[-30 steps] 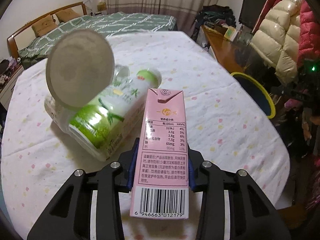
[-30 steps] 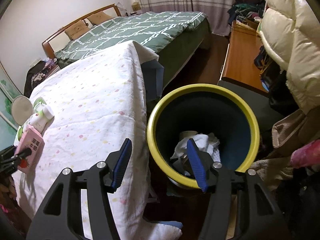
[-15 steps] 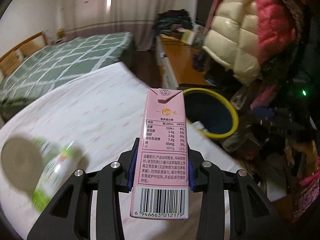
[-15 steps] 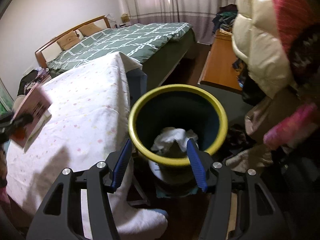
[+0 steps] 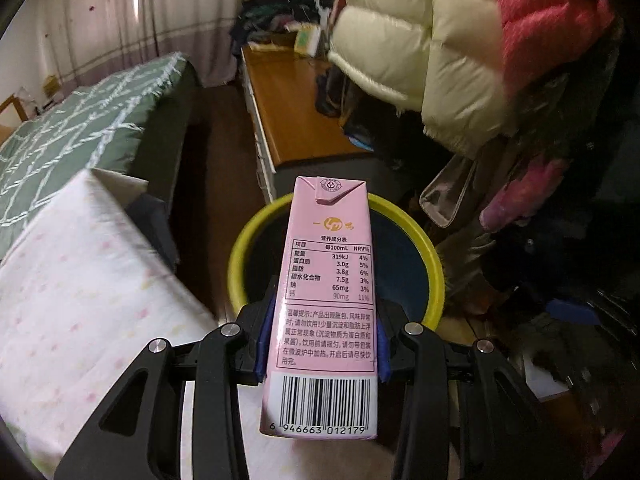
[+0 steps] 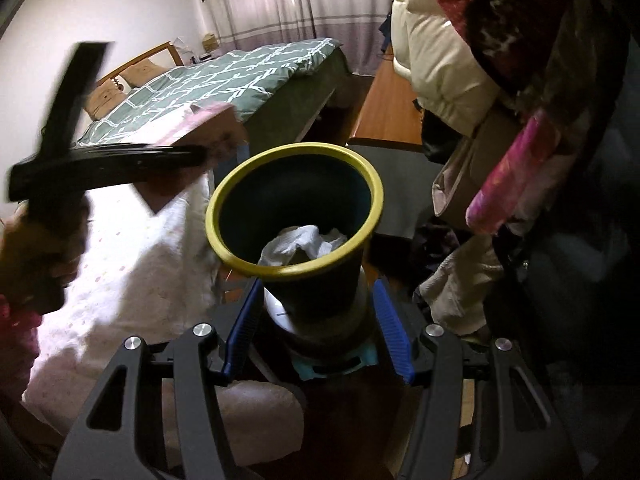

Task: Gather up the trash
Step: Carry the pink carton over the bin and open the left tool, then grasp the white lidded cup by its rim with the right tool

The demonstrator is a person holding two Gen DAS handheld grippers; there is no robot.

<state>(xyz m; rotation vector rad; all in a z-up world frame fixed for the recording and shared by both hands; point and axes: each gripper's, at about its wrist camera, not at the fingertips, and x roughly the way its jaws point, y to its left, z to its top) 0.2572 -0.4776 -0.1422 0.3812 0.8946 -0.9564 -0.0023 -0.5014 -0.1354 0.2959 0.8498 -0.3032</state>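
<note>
My left gripper (image 5: 322, 336) is shut on a pink milk carton (image 5: 326, 280), which stands upright between the blue pads with its barcode end nearest the camera. Just behind the carton is a dark bin with a yellow rim (image 5: 434, 264). In the right wrist view the bin rim (image 6: 374, 192) is centre frame, and crumpled white paper (image 6: 304, 240) lies inside. The left gripper (image 6: 196, 156) appears there as a black blur holding the carton (image 6: 212, 120) just left of the rim. My right gripper (image 6: 316, 332) is open and holds nothing; the bin's lower body shows between its fingers.
A table under a white dotted cloth (image 5: 80, 280) borders the bin on the left. A bed with a green cover (image 5: 72, 132) lies beyond it. A wooden cabinet (image 5: 296, 120) and hanging puffy jackets (image 5: 420, 48) crowd the right side. A hand (image 6: 36, 252) grips the left tool.
My left gripper swung with the carton from over the table toward the bin; the green bottles and round lid left its view. My right gripper moved closer to the bin.
</note>
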